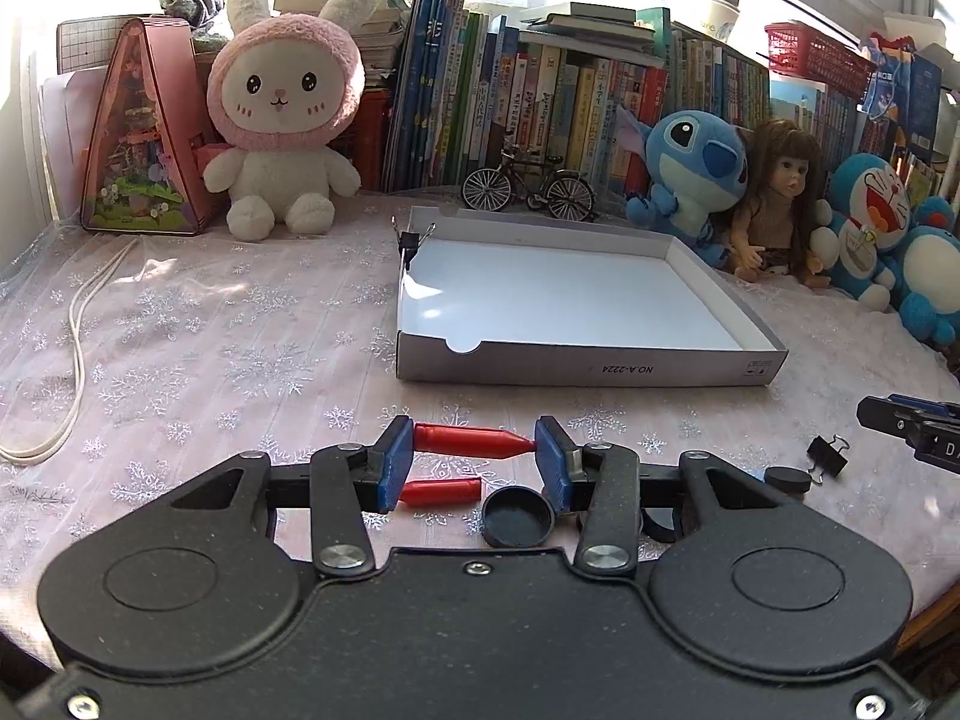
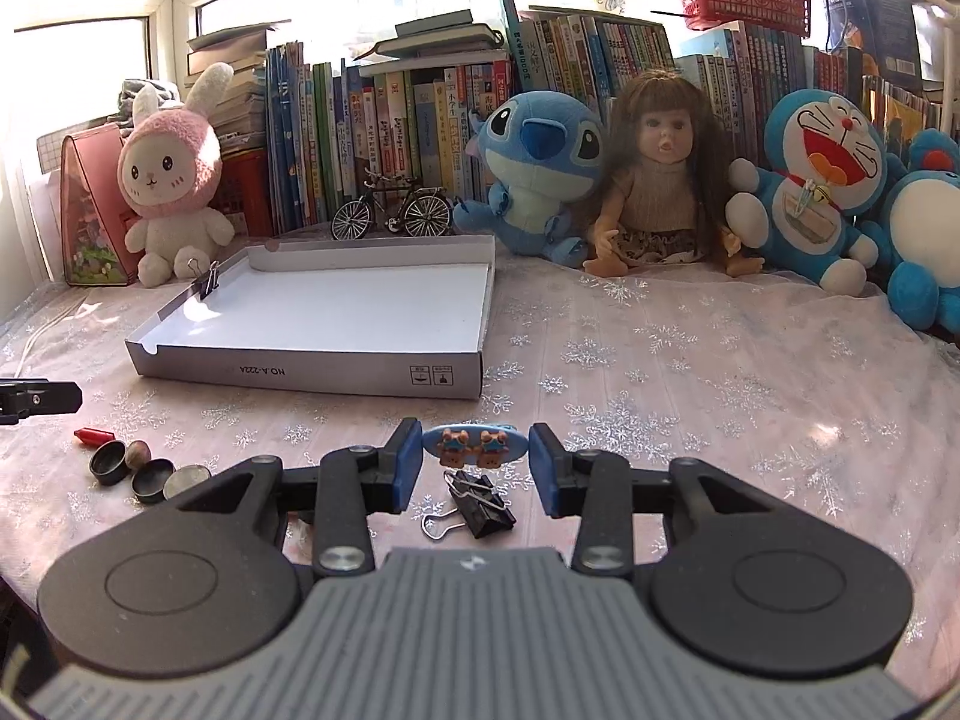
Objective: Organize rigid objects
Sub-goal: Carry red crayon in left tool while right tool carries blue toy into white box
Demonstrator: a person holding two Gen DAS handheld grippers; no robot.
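On the snowflake tablecloth, at 6 o'clock from the white cardboard tray, both tools carry a load. The left gripper is clamped end to end on a red bullet-shaped piece, one pad on its blunt base and the other on its tip. A second red piece and a black round cap lie beneath it on the cloth. The right gripper pinches a blue oval clip bearing two small bear figures; a black binder clip lies just below.

Step in hand, by judgement: pick-up complete on both sides, transfer to the tray pending. The tray holds nothing loose; one binder clip is fixed to its far left wall.

Next move calls for carrying each item toward 12 o'clock, over the near wall, and releasing above the white floor, with the two loads kept apart.

Pose: both tools point forward and moderately downward, roughly level in roll, the right tool at 3 o'clock of the left.
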